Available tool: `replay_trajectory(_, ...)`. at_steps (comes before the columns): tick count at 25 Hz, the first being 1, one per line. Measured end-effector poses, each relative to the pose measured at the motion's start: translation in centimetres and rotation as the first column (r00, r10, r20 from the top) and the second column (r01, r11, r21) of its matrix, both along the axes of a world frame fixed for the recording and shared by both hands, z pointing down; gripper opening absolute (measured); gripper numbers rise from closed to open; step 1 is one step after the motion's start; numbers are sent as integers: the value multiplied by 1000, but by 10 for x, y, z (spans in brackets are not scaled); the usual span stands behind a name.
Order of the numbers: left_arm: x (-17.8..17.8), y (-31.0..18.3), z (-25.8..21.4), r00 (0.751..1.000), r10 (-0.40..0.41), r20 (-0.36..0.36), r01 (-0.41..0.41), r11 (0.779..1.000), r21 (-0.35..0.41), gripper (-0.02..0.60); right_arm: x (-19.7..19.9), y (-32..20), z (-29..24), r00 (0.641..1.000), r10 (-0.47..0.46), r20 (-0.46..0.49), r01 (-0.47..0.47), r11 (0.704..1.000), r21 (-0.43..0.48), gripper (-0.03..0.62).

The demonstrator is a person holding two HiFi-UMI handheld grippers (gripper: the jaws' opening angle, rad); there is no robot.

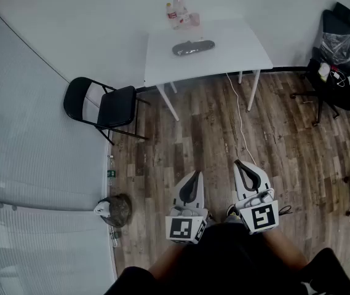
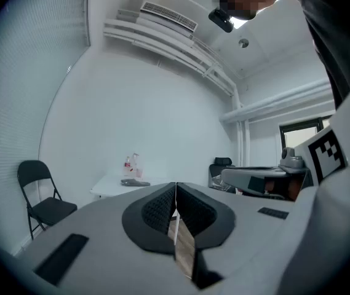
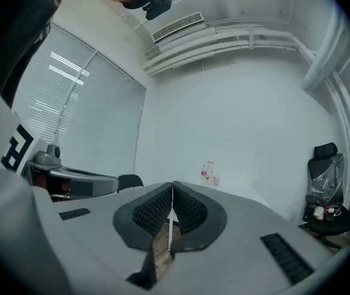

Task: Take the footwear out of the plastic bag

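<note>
White table [image 1: 239, 49] on wood floor [image 1: 205, 141]

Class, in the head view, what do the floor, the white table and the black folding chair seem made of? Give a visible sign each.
Floor: wood or wood-look laminate, matt; plank seams, mixed brown grain.
Table: smooth white top, perhaps laminate or painted board; thin white legs, probably metal.
Folding chair: thin black tube frame, likely metal; seat covering unclear.
</note>
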State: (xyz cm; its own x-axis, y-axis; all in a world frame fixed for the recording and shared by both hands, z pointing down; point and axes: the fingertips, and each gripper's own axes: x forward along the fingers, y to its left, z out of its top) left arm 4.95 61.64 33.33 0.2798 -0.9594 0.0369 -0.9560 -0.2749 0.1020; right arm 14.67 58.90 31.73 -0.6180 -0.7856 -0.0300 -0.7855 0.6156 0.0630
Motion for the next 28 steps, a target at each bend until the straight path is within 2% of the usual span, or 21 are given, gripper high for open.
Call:
replay_trajectory(4, -4, 5, 0, 1000, 14, 8, -14, 1000, -6, 23, -6, 4, 3, 1000, 3, 5, -3, 1000, -24, 20)
replay_trajectory(8, -19, 5, 4, 1000, -12, 6, 12, 1000, -17, 23, -12, 4, 2, 1000, 6, -16, -7, 999, -32, 19)
replay_trajectory(15, -41, -3, 0, 1000, -3, -13, 4, 1000, 9, 23, -10, -3, -5, 998, 68, -9, -68, 997, -31, 20)
replay_trajectory(19, -61, -3, -3, 1000, -25, 11, 25, 999, 20, 23, -16, -3, -3, 997, 68, 42, -67, 997, -32, 18)
replay_trajectory(22, -71, -2, -3, 1000, -8, 16, 7, 1000, 22, 23, -23, -2, 0, 997, 67, 47, -65, 997, -45, 18)
replay_trajectory(28, -96, 14, 3, 1000, 7, 24, -7, 1000, 22, 23, -32, 9, -1, 997, 77, 32, -77, 997, -9, 18)
